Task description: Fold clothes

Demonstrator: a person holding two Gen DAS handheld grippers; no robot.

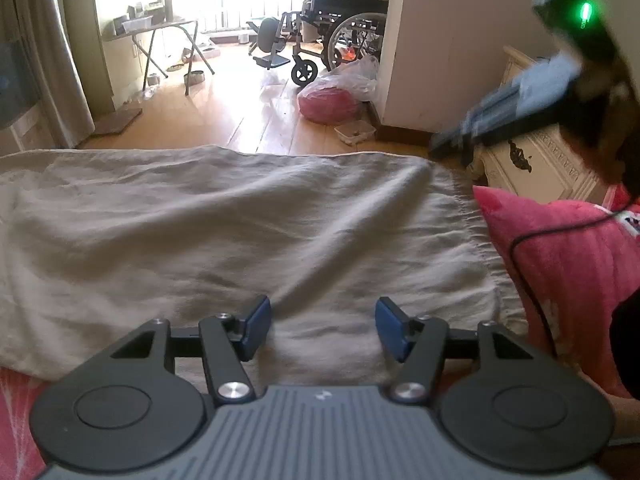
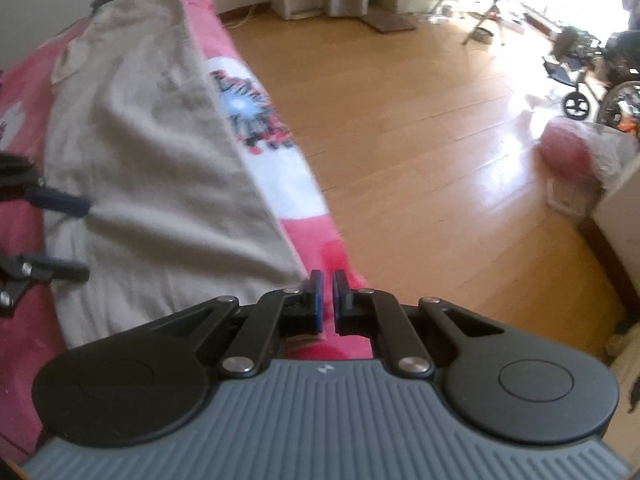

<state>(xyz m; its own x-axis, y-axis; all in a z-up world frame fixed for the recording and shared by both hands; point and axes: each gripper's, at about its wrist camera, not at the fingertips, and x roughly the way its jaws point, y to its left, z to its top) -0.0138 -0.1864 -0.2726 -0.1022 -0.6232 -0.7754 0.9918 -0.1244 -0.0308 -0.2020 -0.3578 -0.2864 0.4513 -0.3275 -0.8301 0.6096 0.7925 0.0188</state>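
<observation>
Here the beige garment (image 1: 248, 232) lies spread flat on the pink bed cover (image 1: 572, 272). The left tool (image 1: 322, 326) hovers over its near edge, jaws wide apart, gripping nothing. The right tool (image 2: 325, 300), pads nearly together and empty, sits just beside the garment's corner, above the wooden floor (image 2: 420, 120).

Beige garment (image 1: 240, 232), wrinkled, spread flat on pink bedcover (image 1: 568, 264), along bed edge.

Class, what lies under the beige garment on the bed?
A pink patterned blanket shows around the beige garment. Whatever lies beneath the blanket is covered.
</observation>
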